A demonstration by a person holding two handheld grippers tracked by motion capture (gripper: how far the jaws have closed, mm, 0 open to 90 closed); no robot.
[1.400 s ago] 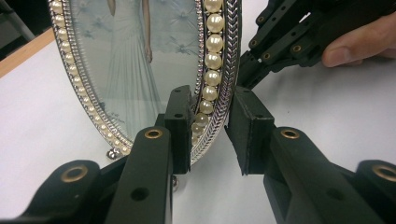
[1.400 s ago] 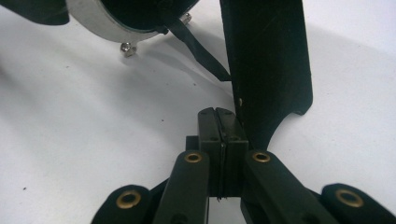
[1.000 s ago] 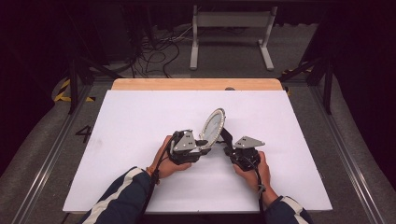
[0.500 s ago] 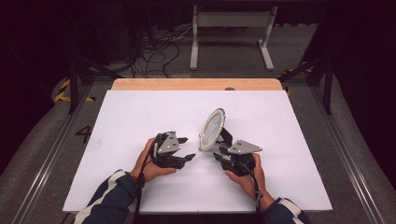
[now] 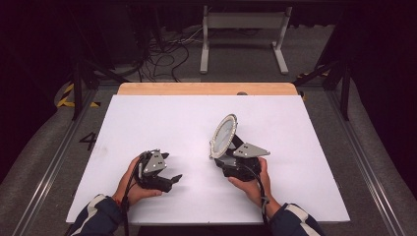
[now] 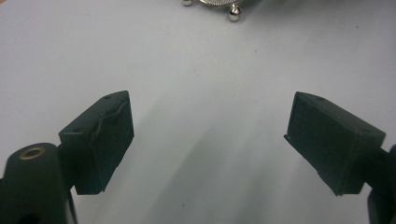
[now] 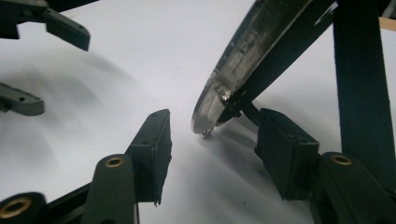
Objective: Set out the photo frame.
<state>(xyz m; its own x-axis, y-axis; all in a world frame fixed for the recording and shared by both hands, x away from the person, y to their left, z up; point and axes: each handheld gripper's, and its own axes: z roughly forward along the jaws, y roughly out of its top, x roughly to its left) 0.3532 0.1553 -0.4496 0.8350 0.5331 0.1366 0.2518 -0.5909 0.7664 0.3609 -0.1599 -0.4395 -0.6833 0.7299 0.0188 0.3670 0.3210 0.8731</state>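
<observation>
One mirror (image 5: 224, 135) stood near the middle of the table (image 5: 147, 113), tilted back on a dark strut, its silver beaded rim facing left in the high view. In the right gripper view the lower edge of the frame (image 7: 233, 79) and one small ball foot lay between the jaws, with a gap visible on each side. The right gripper (image 5: 227, 166) had therefore just been opening and its pads no longer pressed the frame; it sat at the foot of the mirror with nothing pinched.

The left gripper (image 5: 173, 178) lay well apart to the left, low over the table. Its jaws had just been opening too and stood spread wide with bare table between them, as the left gripper view showed; the mirror's ball feet (image 6: 234, 14) appeared at the top edge there.

Handling judgement: the mirror was probably rigid, fairly light, and fragile at the glass. The polished metal rim looked slippery. Hold was best taken on the rim edge or strut, never on the glass face.
</observation>
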